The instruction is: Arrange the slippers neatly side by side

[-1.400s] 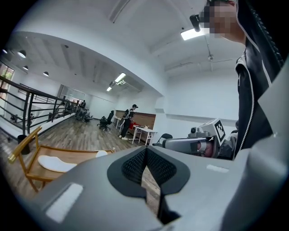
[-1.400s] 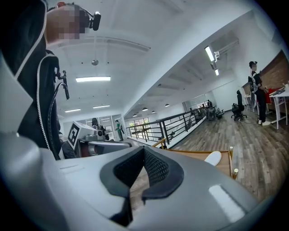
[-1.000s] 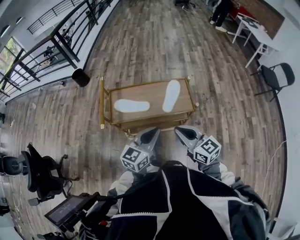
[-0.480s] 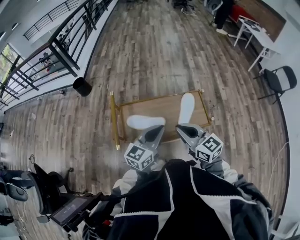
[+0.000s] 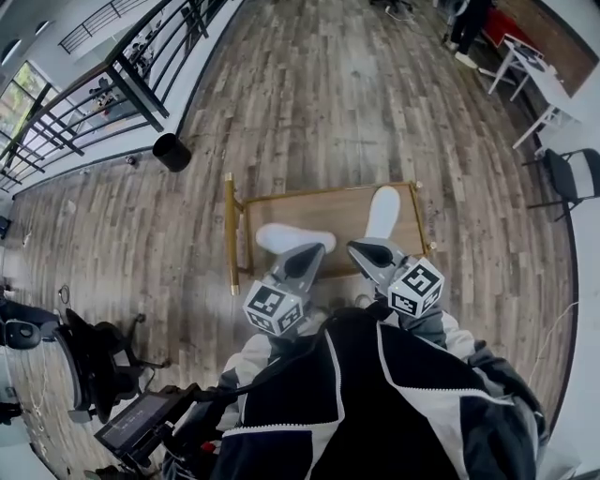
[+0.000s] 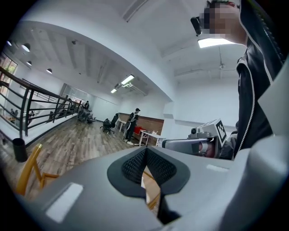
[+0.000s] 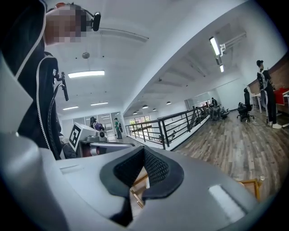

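Note:
Two white slippers lie on a low wooden table with a gold frame (image 5: 314, 208). The left slipper (image 5: 292, 237) lies crosswise, and the right slipper (image 5: 382, 210) points away from me. My left gripper (image 5: 313, 251) is shut and empty, held level, its tip over the table's near edge just before the left slipper. My right gripper (image 5: 358, 248) is also shut and empty, near the heel of the right slipper. In the left gripper view the jaws (image 6: 145, 155) meet, with the right gripper (image 6: 189, 144) beside them. The right gripper view shows its jaws (image 7: 143, 159) closed too.
A gold handle bar (image 5: 230, 234) runs along the table's left side. A black bin (image 5: 172, 152) stands by the railing (image 5: 122, 80). There are an office chair (image 5: 94, 356) at the left, a folding chair (image 5: 572, 178) and a white table (image 5: 539, 80) at the right, and a person (image 5: 469, 28) far off.
I have come closer to the table. Both grippers have travelled forward together, from short of the table to its near edge, and have stayed shut. The slippers have not moved.

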`<move>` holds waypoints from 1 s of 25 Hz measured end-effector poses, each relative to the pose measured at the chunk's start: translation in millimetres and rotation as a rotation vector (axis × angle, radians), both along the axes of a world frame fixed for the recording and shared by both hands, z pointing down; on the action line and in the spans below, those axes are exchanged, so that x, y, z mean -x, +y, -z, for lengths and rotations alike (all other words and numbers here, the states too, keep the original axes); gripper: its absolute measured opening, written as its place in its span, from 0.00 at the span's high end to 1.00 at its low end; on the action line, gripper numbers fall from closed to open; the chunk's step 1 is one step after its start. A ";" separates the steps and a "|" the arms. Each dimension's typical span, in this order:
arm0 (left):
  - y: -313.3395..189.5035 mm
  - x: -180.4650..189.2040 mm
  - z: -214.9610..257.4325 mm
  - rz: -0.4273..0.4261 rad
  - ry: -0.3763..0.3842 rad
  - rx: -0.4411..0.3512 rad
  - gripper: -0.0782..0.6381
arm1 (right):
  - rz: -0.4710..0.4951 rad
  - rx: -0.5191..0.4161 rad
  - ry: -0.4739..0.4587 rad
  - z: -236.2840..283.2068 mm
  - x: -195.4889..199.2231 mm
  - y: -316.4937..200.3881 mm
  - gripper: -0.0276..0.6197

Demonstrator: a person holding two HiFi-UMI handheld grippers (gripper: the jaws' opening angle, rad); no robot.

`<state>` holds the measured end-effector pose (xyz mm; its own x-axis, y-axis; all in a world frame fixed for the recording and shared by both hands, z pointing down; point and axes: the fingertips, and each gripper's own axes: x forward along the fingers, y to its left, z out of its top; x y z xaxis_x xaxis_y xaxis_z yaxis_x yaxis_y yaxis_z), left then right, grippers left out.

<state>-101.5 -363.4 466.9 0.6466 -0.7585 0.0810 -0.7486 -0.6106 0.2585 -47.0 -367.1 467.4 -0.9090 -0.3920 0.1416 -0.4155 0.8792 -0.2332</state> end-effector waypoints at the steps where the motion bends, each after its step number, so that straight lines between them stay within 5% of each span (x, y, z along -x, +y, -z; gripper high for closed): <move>1: -3.0 2.4 1.9 0.020 0.001 0.000 0.87 | 0.014 -0.004 -0.001 2.8 -0.5 -4.4 0.95; 13: -26.5 11.6 -26.5 0.166 -0.024 0.069 0.87 | 0.094 -0.002 0.005 2.9 -23.1 -30.4 0.95; 19: -39.3 24.7 -73.1 0.240 -0.058 0.196 0.87 | 0.094 0.000 0.009 -0.6 -38.1 -34.7 0.95; 25: -53.2 43.3 -136.9 0.322 -0.076 0.377 0.76 | 0.067 0.001 0.021 -0.5 -56.7 -40.4 0.95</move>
